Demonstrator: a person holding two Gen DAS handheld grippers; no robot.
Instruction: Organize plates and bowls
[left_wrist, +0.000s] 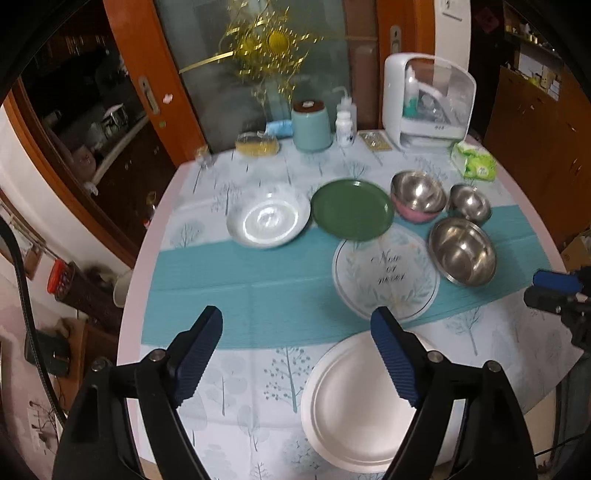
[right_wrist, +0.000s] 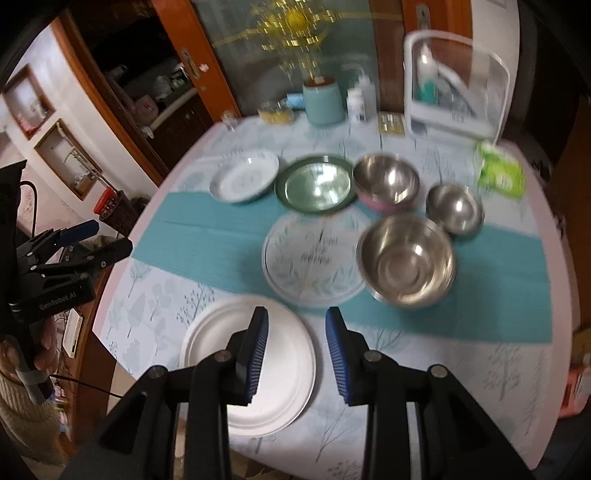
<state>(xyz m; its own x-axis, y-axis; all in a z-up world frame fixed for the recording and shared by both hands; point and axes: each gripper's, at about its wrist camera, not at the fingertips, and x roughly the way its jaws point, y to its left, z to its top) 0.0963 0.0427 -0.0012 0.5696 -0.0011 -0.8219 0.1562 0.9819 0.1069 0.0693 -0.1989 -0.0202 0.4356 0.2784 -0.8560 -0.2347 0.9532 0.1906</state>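
Note:
A plain white plate (left_wrist: 347, 406) (right_wrist: 214, 350) lies nearest on the round table. Beyond it lie a leaf-patterned plate (left_wrist: 388, 273) (right_wrist: 314, 254), a green plate (left_wrist: 352, 208) (right_wrist: 316, 182) and a pale deep plate (left_wrist: 267, 219) (right_wrist: 243, 177). To their right stand a large steel bowl (left_wrist: 461, 251) (right_wrist: 406, 258), a small steel bowl (left_wrist: 469, 203) (right_wrist: 454, 208) and a steel bowl with a pink outside (left_wrist: 417, 195) (right_wrist: 386, 181). My left gripper (left_wrist: 295, 321) (right_wrist: 107, 238) hovers wide open above the table, holding nothing. My right gripper (right_wrist: 295, 314) (left_wrist: 550, 290) hovers above the white plate's far edge, with a narrow empty gap between its pads.
At the table's back edge stand a teal canister (left_wrist: 312, 127), white bottles (left_wrist: 345, 125), a white appliance with a clear cover (left_wrist: 424, 107) and a green tissue pack (left_wrist: 474, 162). Wooden doors and cabinets rise behind. A hand (right_wrist: 44, 347) holds the left gripper's handle.

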